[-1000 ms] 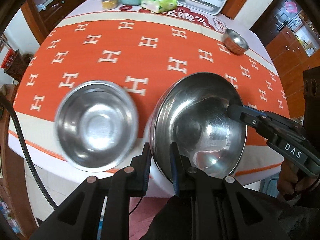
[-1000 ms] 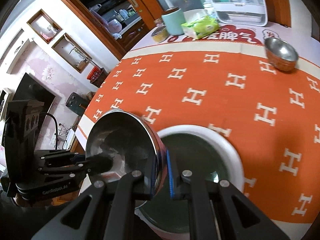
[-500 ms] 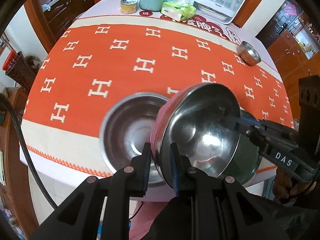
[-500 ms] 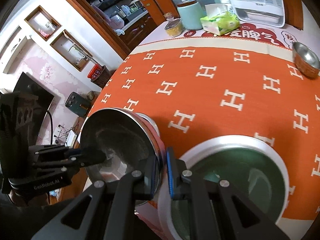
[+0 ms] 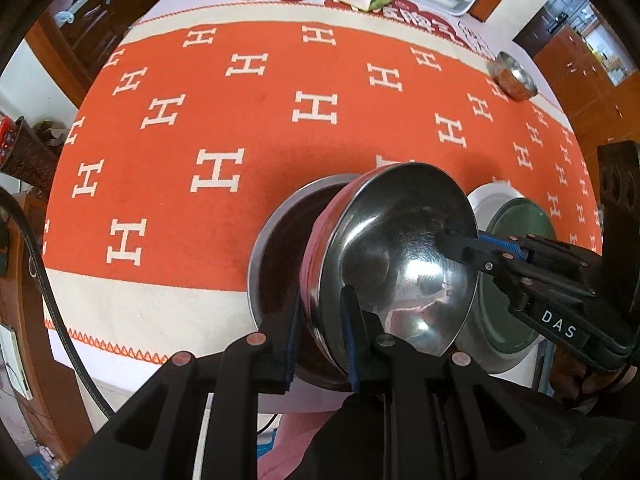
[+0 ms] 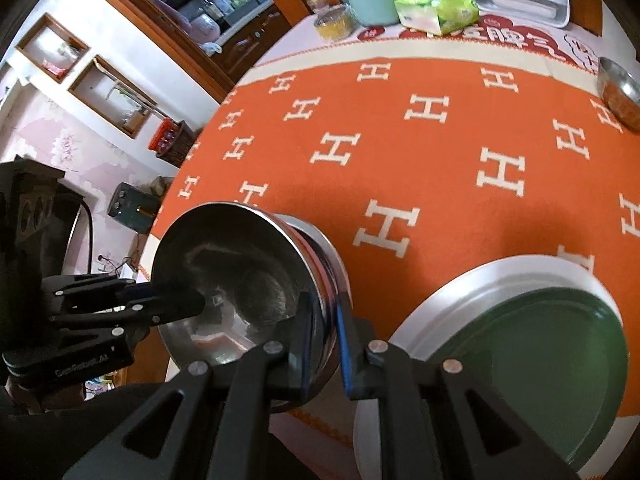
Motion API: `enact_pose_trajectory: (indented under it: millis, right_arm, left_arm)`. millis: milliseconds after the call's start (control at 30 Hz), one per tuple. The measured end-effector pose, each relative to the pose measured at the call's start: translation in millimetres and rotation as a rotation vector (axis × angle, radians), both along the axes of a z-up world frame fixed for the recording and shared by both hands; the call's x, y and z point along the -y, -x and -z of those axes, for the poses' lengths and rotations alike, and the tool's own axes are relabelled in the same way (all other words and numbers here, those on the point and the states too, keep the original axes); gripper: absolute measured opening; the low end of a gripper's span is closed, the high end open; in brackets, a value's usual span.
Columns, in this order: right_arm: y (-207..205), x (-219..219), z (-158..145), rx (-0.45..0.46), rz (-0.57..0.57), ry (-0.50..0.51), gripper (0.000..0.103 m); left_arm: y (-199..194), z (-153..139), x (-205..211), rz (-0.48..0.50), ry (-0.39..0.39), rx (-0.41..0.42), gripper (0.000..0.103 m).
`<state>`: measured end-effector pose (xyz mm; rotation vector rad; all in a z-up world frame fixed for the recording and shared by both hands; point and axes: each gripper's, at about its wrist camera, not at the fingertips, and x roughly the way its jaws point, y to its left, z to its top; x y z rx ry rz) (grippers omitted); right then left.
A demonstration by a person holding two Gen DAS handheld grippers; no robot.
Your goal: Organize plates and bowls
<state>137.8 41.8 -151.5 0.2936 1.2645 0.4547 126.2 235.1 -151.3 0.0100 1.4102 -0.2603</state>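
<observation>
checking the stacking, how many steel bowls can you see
3: held bowl gripped by both claws, a second bowl directly under it, a small bowl at the far right. Others may be hidden.

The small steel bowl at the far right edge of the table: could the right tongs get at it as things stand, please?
Probably not yet: the right tongs are shut on the held bowl, with the left tongs. The small steel bowl sits unobstructed.

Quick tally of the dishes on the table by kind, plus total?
Steel bowls: 3: the held bowl, gripped by the left claw and right claw, the bowl under it and the small far bowl.
Green plates with a white rim: 1.
Total: 4.
</observation>
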Motion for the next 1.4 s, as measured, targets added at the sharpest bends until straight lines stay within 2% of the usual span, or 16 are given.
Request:
enact_pose_trajectory:
  millis: [267,467,700,933,1133,1200,1300,1367,1400]
  right_arm:
    - [-1,-7,1,-0.012,0.005,0.047,0.013]
    - [-2,-5,1,-0.022,0.014,0.051,0.014]
    - [0,-2,-6,0.007,0.001,0.04,0.014]
    - [7,9,-11,0.029,-0.029,0.043,0.014]
    - [19,38,-20,0.072,-0.024,0.055,0.015]
    - [23,50,-24,0.088,-0.015,0.053,0.015]
    - [29,72,-29,0.109,0.007,0.059,0.021]
    - [33,87,-31,0.113,0.023,0.069,0.031]
    - [35,96,-31,0.114,0.033,0.073,0.031]
  left_arm:
    - [-2,5,0,0.039,-0.005,-0.024,0.023]
    - [-1,0,1,0.037,0.004,-0.006,0.032]
    - [0,-9,2,0.014,0.022,0.031,0.034]
    - [6,-21,21,0.008,0.035,0.073,0.035]
    - [14,-31,54,0.018,0.06,0.125,0.036]
    - [17,-35,67,0.024,0.071,0.143,0.04]
    - [22,-41,88,0.033,0.084,0.168,0.041]
    - [25,-44,103,0.042,0.094,0.183,0.042]
    - [26,-46,110,0.045,0.096,0.187,0.043]
